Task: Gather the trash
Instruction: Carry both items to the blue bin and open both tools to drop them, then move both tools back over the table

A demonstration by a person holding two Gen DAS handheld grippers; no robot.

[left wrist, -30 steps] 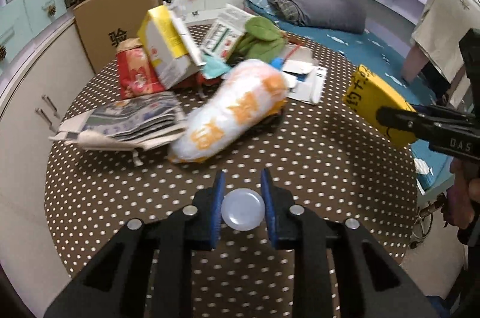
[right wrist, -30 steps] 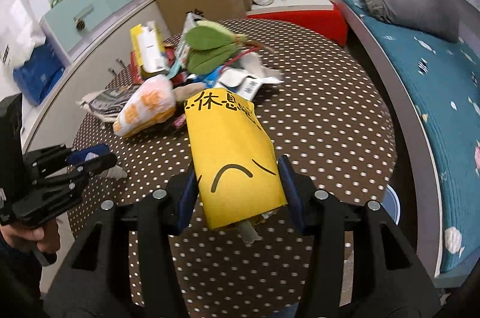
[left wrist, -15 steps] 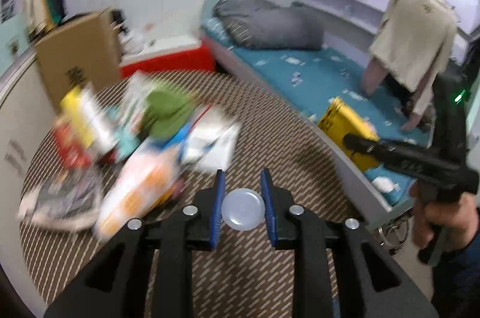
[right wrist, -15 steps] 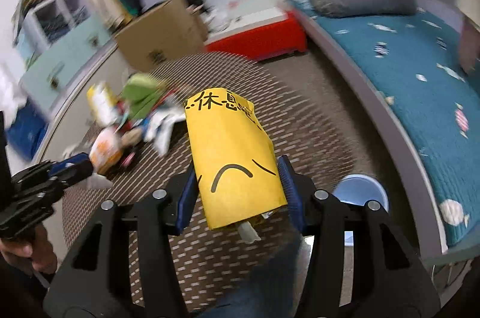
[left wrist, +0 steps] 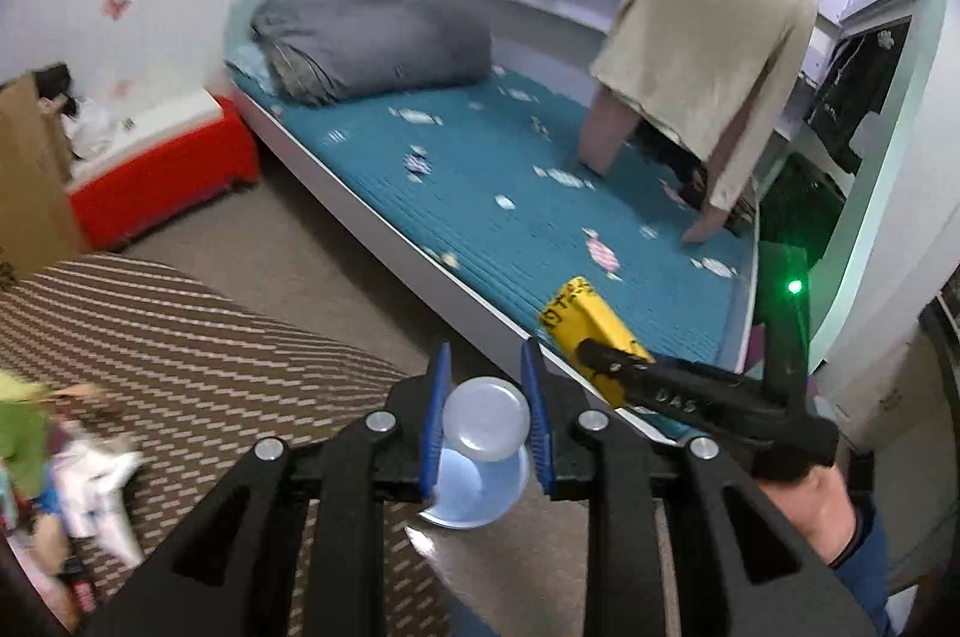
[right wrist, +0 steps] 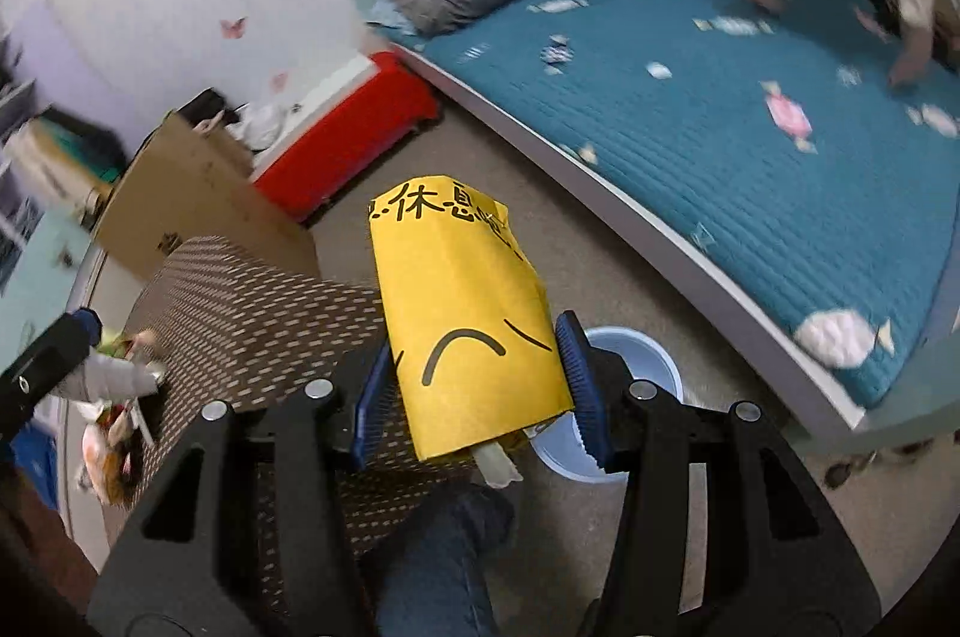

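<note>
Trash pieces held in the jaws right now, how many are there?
2: a translucent round cap clamped by the left gripper, and a yellow paper bag clamped by the right gripper. More trash lies on the table.

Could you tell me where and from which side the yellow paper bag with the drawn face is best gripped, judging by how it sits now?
Grip the yellow paper bag near its lower end, across its width, coming from below along its length. It is flat, so the side edges give the pads purchase; the right gripper has it this way, jaws shut on it, printed top sticking forward above the light blue bin.
</note>
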